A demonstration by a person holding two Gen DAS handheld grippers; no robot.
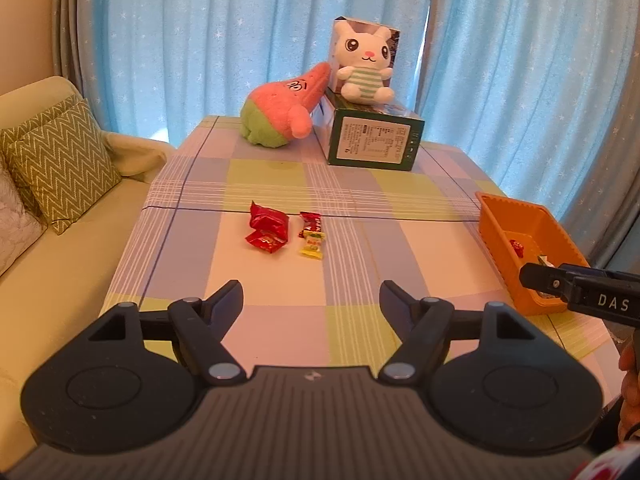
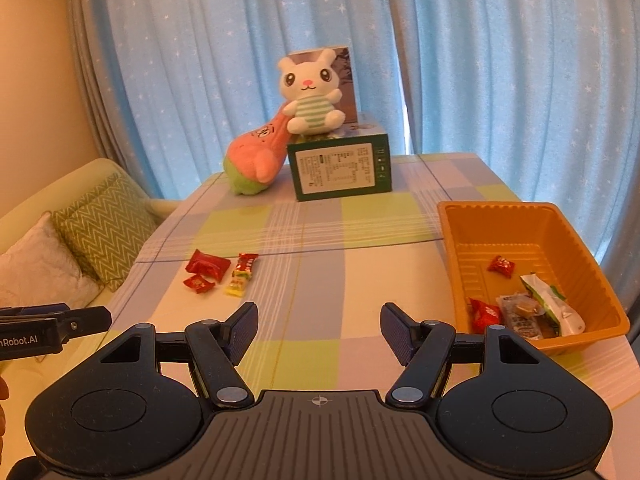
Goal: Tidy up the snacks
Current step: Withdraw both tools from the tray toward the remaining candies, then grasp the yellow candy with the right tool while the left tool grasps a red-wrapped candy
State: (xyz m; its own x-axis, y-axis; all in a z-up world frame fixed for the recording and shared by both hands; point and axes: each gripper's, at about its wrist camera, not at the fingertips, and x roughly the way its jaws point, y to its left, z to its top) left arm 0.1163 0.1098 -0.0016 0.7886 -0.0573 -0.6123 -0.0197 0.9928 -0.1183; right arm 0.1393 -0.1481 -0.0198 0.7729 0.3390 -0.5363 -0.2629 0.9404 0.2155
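Lying loose on the checked tabletop (image 1: 280, 328), mid-surface: four wrapped snacks in a tight cluster, namely a large red packet (image 1: 270, 217), a small red packet (image 1: 264, 241) touching its near edge, a red bar (image 1: 312, 221) just beside these, and a yellow candy (image 1: 312, 245) overlapping the bar's near end. Orange tray (image 2: 468, 240) at the right side of the tabletop, well apart from the cluster, holding a small red candy (image 2: 501, 266), a second red packet (image 2: 484, 315), a clear-wrapped biscuit (image 2: 520, 314) and a white-and-green wrapper (image 2: 550, 298) (the last three bunched at the near end). Left tool (image 1: 311, 300): fingers spread wide, nothing between them, hovering above the near part of the tabletop short of the cluster. Right tool (image 2: 319, 322): fingers likewise spread and empty, over the near tabletop to the left of the tray. Far end of the tabletop: green box (image 1: 374, 142) lying flat, a white rabbit plush (image 1: 363, 65) seated on it, a taller box (image 1: 394, 46) upright behind the rabbit, and a pink-and-green plush (image 1: 282, 110) leaning against the green box. Sofa (image 1: 60, 280) with a zigzag cushion (image 1: 60, 160) to the left; blue starred curtain (image 1: 200, 40) behind.
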